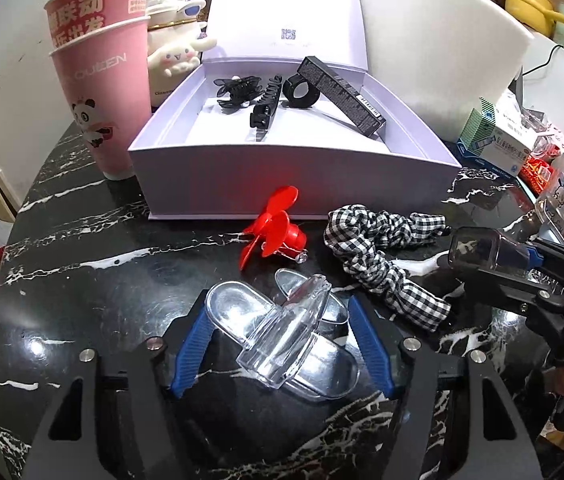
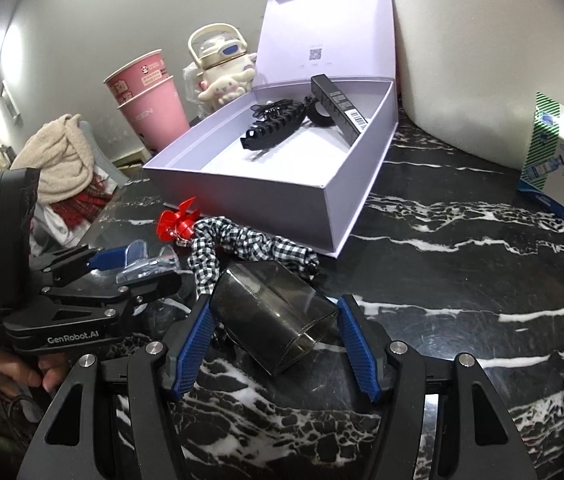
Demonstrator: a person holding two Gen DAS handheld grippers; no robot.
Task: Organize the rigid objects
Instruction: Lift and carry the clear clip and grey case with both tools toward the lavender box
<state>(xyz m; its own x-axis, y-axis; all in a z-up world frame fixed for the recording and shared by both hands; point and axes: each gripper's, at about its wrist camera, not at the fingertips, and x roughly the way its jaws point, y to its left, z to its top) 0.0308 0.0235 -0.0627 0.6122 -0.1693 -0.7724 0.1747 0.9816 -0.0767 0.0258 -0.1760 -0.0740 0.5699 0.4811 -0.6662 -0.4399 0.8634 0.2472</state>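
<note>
My left gripper (image 1: 282, 344) is open around a clear plastic hair clip (image 1: 282, 336) lying on the black marble table (image 1: 102, 280); the blue pads stand apart from it on both sides. My right gripper (image 2: 274, 340) is shut on a smoky transparent cap (image 2: 274, 312), also visible in the left wrist view (image 1: 481, 250). An open lilac box (image 1: 293, 168) holds black hair clips (image 1: 266, 108), a black ring (image 1: 301, 90) and a black carton (image 1: 341, 94). A red propeller toy (image 1: 278, 232) lies before the box.
A checked fabric scrunchie (image 1: 385, 248) lies right of the red toy. Stacked pink paper cups (image 1: 98, 80) and a plush kettle (image 1: 174, 48) stand left of the box. Medicine boxes (image 2: 561, 168) and a white foam block (image 2: 481, 60) sit at the right.
</note>
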